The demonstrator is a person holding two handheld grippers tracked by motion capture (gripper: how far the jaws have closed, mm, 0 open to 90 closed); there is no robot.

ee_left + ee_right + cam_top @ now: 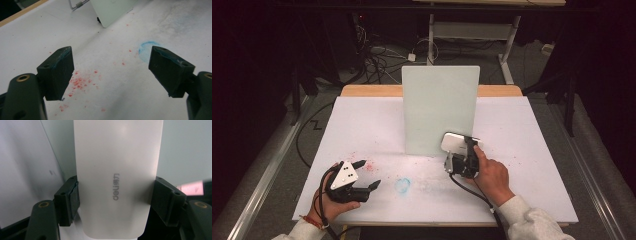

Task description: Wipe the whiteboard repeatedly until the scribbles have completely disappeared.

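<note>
Right tool (113, 195) is clamped across the sides of a white deli eraser (116, 177), held up right in front of the upright whiteboard (439, 107). Looks light, rigid and slick-cased, so the mid-body side grip seems sensible. Left tool (362, 176) sits open on the surface (362, 125), holding nothing.

The high view is dim with heavy dark vignetting at its sides and top, the white table (362, 125) the one bright area, lit from above and slightly soft in focus. In the left gripper view the jaws are sharp enough, while the far tabletop blurs. The right gripper view is evenly lit, with a mild sheen near the top of the white block (117, 170).
</note>
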